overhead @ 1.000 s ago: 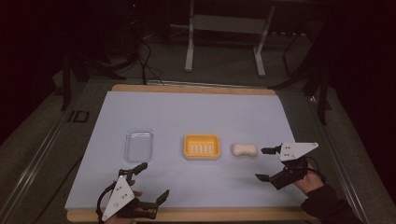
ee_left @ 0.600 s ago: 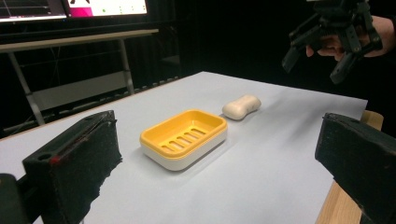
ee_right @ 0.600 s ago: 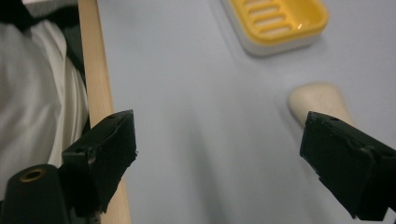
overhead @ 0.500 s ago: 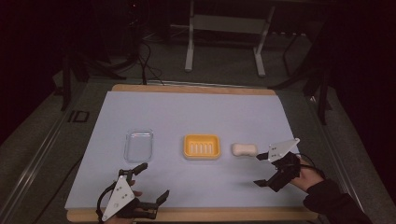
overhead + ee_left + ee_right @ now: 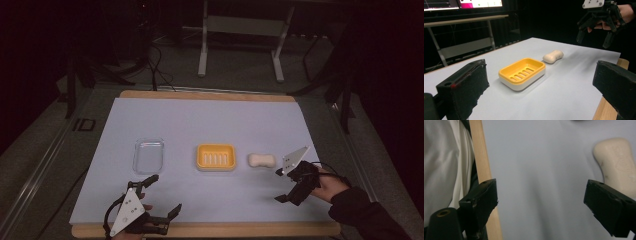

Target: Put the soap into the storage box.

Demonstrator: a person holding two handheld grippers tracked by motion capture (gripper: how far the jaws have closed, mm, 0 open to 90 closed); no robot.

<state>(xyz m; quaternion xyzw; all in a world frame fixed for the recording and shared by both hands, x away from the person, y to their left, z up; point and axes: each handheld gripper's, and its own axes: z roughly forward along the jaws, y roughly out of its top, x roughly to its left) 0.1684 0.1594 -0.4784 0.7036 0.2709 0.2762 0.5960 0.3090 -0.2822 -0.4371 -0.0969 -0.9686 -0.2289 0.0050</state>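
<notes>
A cream-coloured bar of soap (image 5: 261, 160) lies flat on the pale blue table cover (image 5: 210, 120), just to the right of a yellow soap dish (image 5: 216, 157) and apart from it, with a narrow strip of cover between them. The soap is pinched in at the middle, like a peanut, and nothing touches it. The yellow soap dish sits near the centre of the table, upright, its slotted tray bare. To the left of the dish, well apart, rests a clear plastic lid or tray (image 5: 149, 155), also bare. The right gripper (image 5: 281, 185) hangs just to the right of the soap and slightly nearer the person, its jaws spread wide with nothing between them; in the right gripper view the soap (image 5: 617, 165) shows beyond the right-hand jaw, close by but not touched, and the wooden table edge (image 5: 482, 170) runs beside the other jaw. The left gripper (image 5: 162, 195) is held low at the near left edge of the table, well away from the soap, its jaws likewise spread and holding nothing; its own view looks across the dish (image 5: 522, 73) toward the soap (image 5: 553, 56) and the right gripper (image 5: 594, 40) beyond.
</notes>
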